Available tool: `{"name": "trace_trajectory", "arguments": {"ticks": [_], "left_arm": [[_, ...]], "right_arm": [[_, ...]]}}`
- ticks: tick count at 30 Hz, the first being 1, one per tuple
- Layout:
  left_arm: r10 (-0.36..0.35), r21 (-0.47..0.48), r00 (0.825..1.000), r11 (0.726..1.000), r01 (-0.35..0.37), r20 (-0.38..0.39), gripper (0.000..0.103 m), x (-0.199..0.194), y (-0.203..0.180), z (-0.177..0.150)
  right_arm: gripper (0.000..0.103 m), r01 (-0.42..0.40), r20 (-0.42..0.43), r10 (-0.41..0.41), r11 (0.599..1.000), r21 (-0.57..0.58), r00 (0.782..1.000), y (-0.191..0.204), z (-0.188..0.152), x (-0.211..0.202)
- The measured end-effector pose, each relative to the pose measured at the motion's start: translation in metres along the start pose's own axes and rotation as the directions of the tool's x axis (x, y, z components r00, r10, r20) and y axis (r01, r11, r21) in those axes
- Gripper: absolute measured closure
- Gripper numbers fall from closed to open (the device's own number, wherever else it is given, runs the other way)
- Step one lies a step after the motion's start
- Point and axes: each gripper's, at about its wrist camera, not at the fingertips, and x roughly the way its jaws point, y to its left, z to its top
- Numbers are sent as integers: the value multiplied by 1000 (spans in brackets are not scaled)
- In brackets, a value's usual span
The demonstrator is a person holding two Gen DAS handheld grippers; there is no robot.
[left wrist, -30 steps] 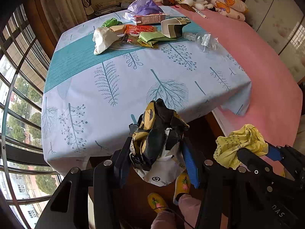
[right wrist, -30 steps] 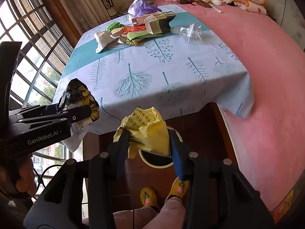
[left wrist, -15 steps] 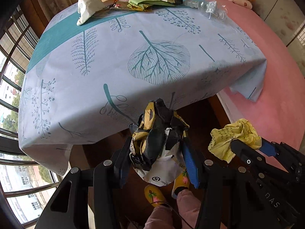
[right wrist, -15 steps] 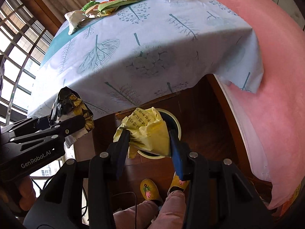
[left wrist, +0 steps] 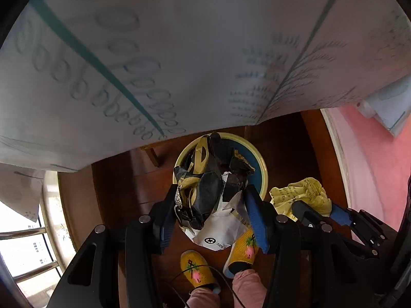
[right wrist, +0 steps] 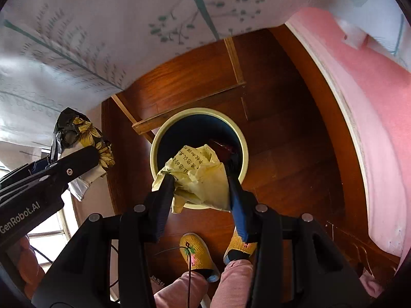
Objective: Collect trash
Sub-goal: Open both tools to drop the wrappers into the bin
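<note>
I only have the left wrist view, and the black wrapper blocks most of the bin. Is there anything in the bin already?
Observer: Yes. The right wrist view shows something dark red inside the bin, near its right wall.
Operator: Is the yellow bag over the opening?
Observer: Yes, the right gripper holds the yellow bag above the bin's near rim.
Operator: And my wrapper, from that side?
Observer: The black wrapper, in the left gripper, appears left of the bin there, yellow flowers printed on it.

Both wrist views look steeply down, close above the shared waste bin [left wrist: 259, 159] [right wrist: 159, 138] and floor.
</note>
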Motion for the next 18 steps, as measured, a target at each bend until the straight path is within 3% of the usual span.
{"name": "trace_trajectory", "arguments": {"ticks": [11,12,14,18], "left_arm": [[-4,-13,1000,1000,4,-8,44,83,-3,-10],[-2,-14,1000,1000,2,-11,42,87,-4,-10],[0,-21,1000,1000,-1,-8,29,90,0,-12],[16,-37,1000,999,-15,17,23,92,13,-17]], "right_arm": [[59,22,-23,-23,999,-39,999,-12,17,97],[58,26,-28,-27,999,-36,999,-13,18,102],[57,35,-31,-36,999,-28,999,-14,17,108],[48,38,-22,-38,999,-17,999,-25,5,111]]}}
